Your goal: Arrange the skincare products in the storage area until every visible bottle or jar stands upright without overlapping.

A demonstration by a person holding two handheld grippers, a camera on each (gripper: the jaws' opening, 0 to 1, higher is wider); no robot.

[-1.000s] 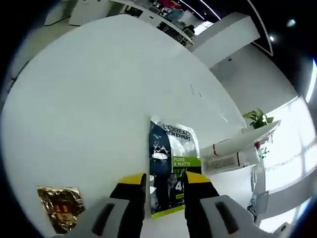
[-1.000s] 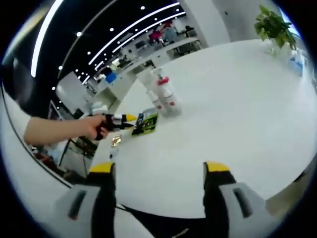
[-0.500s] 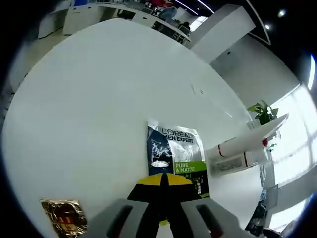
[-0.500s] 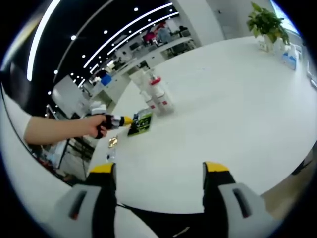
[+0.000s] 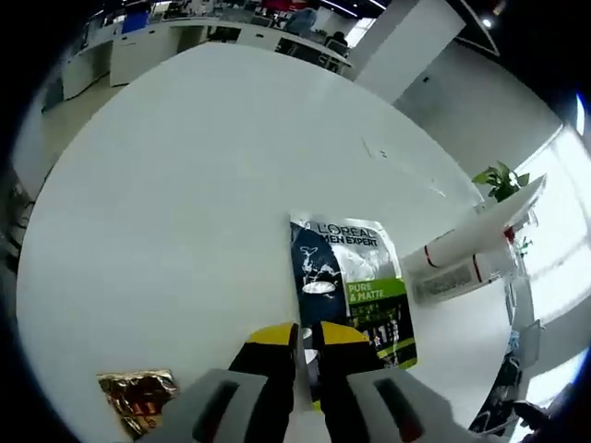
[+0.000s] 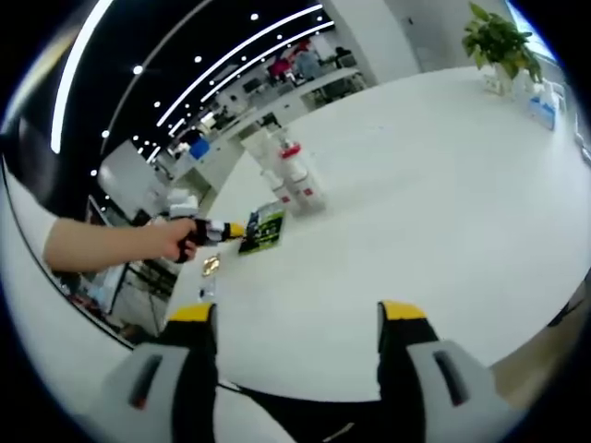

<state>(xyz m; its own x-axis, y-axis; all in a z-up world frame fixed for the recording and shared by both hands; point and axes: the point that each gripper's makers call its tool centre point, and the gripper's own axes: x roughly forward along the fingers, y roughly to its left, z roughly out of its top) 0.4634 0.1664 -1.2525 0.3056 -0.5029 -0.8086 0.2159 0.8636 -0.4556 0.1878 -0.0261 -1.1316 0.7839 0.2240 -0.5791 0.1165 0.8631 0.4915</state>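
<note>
Two yellow-tipped jaws of the left gripper (image 5: 306,343) are rising from the bottom of the left gripper view, drawn nearly together and pinching the near edge of a flat sachet (image 5: 349,290), a glossy rectangular packet printed dark blue above and bright green below, which is lying on the smooth, matte white round table (image 5: 166,185). Just beyond the sachet's far right corner, a white tube (image 5: 466,245) with a red band is lying on its side next to a pale bottle (image 5: 452,279) with a printed label, also on its side. Near the left jaw, a crinkled gold foil packet (image 5: 137,398) is resting on the table, apart from the sachet. Moving to the right gripper view, the right gripper (image 6: 297,325) is hovering over the near table edge with its yellow-tipped jaws spread wide apart and nothing between them. This view is showing what the other is not: a person's bare forearm and hand (image 6: 171,239) reaching in from the left with the left gripper (image 6: 237,229) at the sachet (image 6: 262,231), the tube and bottle (image 6: 295,182) looking upright behind it, and a leafy green plant (image 6: 499,41) at the table's far edge.
</note>
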